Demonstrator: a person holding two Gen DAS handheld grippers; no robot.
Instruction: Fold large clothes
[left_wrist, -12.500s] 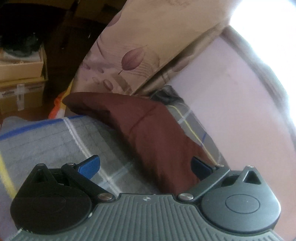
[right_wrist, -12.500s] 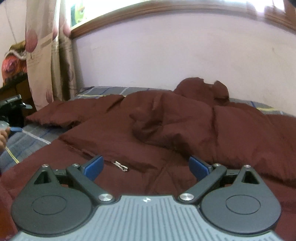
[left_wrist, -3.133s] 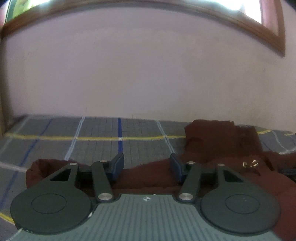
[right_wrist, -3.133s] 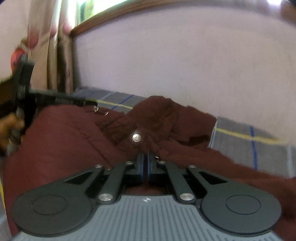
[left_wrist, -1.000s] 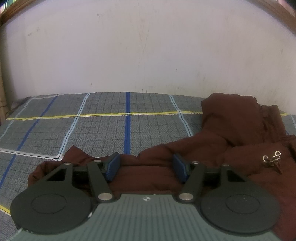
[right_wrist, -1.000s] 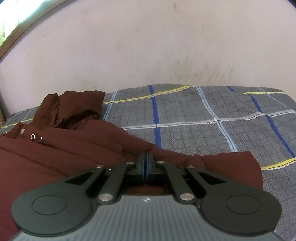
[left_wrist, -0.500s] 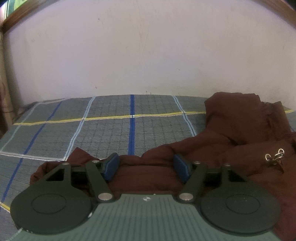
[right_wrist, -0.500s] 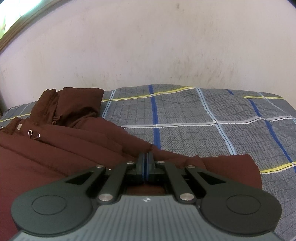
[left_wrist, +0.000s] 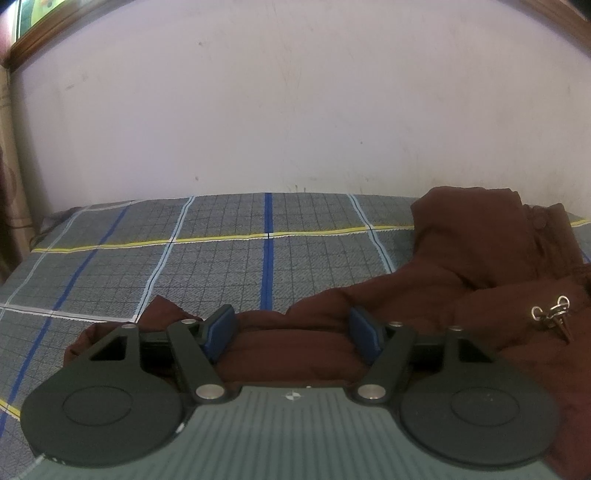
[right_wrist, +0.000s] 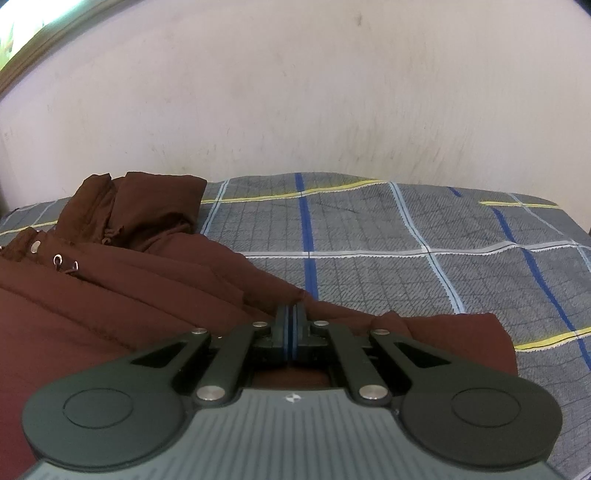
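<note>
A dark maroon padded jacket (left_wrist: 461, 266) lies on the checked bed. In the left wrist view its hood is bunched at the right and one sleeve runs toward the camera. My left gripper (left_wrist: 291, 330) has its jaws apart, with the puffy sleeve lying between the blue pads (left_wrist: 219, 328). The jaws have been widening. In the right wrist view the jacket (right_wrist: 110, 295) fills the left side, and my right gripper (right_wrist: 294, 314) is shut on a pinched ridge of its other sleeve. That sleeve's cuff spreads to the right of the gripper.
The grey bed sheet (left_wrist: 221, 266) with blue, white and yellow stripes stretches back to a pale wall (left_wrist: 295, 110). A metal zipper pull (left_wrist: 550, 317) and snaps (right_wrist: 57, 258) mark the jacket front. A curtain edge (left_wrist: 7, 166) stands at the far left.
The left jaws have spread a little wider around the sleeve. Both views have tilted slightly, so the bed sits lower in the frame. The right gripper stays clamped on the cloth.
</note>
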